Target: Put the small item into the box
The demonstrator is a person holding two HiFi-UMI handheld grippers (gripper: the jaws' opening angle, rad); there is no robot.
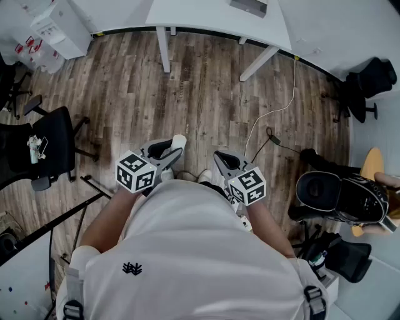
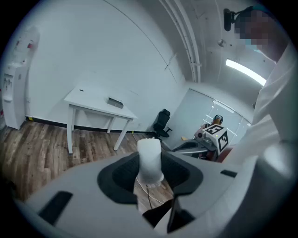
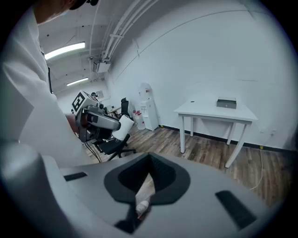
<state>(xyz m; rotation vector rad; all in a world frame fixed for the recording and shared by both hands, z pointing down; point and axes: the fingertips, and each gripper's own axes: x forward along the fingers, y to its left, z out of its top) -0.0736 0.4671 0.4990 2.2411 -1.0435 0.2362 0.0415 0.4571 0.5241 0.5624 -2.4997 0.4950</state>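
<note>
A small white cylinder [image 2: 150, 155] stands upright between the jaws of my left gripper [image 2: 150, 173], which is shut on it. In the head view that gripper [image 1: 175, 144] is held in front of the person's waist, with the white cylinder [image 1: 179, 141] at its tip. The right gripper view shows the same cylinder [image 3: 125, 127] from the side. My right gripper [image 1: 219, 156] is level with the left one, jaws shut, with nothing between them [image 3: 148, 160]. A flat grey box [image 3: 226, 102] lies on the white table [image 3: 242, 114] across the room, far from both grippers.
Wooden floor all round. The white table [image 1: 187, 15] stands at the far wall, and a white cable [image 1: 275, 112] runs over the floor. Black office chairs [image 1: 47, 150] stand left and right [image 1: 369, 84]. A water dispenser [image 2: 11, 95] is on the left, and dark gear [image 1: 340, 197] on the right.
</note>
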